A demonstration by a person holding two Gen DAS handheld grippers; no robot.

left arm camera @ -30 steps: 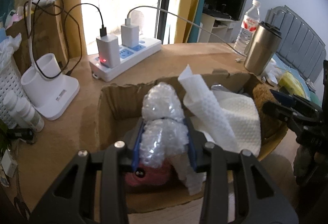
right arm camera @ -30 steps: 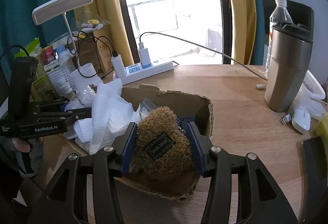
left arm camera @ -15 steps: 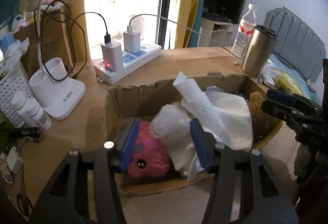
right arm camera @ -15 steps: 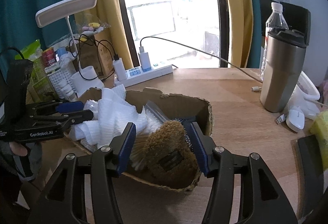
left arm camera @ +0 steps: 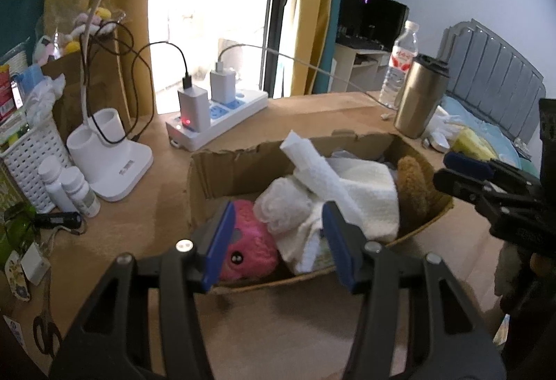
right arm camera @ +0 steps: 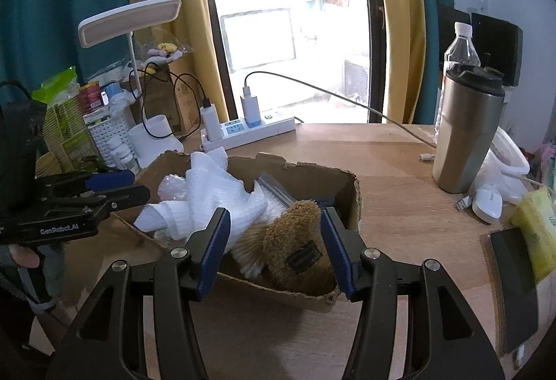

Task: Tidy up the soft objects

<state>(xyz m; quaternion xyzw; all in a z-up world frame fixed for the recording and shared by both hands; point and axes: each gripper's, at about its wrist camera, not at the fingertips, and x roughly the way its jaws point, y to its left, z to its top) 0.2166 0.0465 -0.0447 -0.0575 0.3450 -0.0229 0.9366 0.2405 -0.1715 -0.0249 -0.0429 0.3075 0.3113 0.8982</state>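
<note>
A torn cardboard box (left arm camera: 222, 171) (right arm camera: 351, 203) on the wooden desk holds a pink plush toy (left arm camera: 248, 241), a wad of bubble wrap (left arm camera: 283, 203), white waffle cloth (left arm camera: 361, 192) (right arm camera: 215, 192) and a brown plush toy (left arm camera: 413, 185) (right arm camera: 295, 244). My left gripper (left arm camera: 278, 241) is open and empty, held above the box's near edge over the pink toy. My right gripper (right arm camera: 274, 246) is open and empty above the brown toy at the box's other end. Each gripper shows at the side of the other's view.
A white power strip (left arm camera: 222, 119) with chargers and cables, a white lamp base (left arm camera: 111, 161), small bottles (left arm camera: 74, 187) and a white basket (left arm camera: 31, 154) stand left of the box. A steel tumbler (right arm camera: 465, 133), water bottle (right arm camera: 460, 53), mouse (right arm camera: 488, 204) and phone (right arm camera: 514, 282) are on the right.
My left gripper let go of the bubble wrap into the box, my right let go of the brown toy. Both opened and pulled back and up from the box.
</note>
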